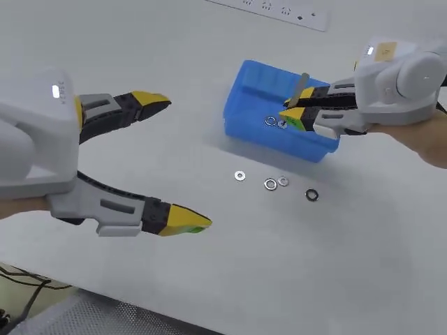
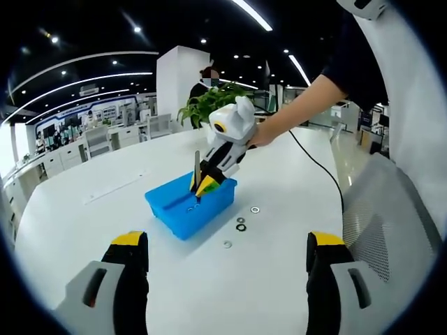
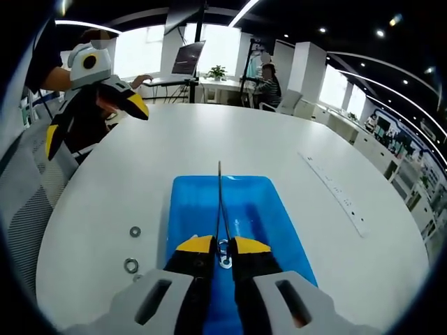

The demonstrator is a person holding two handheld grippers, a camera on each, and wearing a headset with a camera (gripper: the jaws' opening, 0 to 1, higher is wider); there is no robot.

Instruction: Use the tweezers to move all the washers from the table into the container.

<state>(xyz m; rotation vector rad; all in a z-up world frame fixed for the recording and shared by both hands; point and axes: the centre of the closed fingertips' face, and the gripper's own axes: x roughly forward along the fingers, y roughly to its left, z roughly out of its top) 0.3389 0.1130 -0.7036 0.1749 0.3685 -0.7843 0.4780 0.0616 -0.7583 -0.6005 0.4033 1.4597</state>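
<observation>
Right claw (image 1: 293,115) is clamped on slim metal tweezers (image 3: 219,202) above the blue plastic container (image 1: 251,80). Left claw (image 1: 183,162) is spread apart and idle. Four small metal washers (image 1: 270,184) lie on the white bench (image 1: 209,279). Advice: release low, inside the container walls.

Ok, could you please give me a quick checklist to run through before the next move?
1. Right gripper shut on the tweezers: ok.
2. Tweezers above the blue container: ok.
3. Tweezer tips free of any washer: cannot tell.
4. All washers off the table: not ok, four loose washers lie in front of the container.
5. Left gripper open and apart from the loose washers: ok.
</observation>
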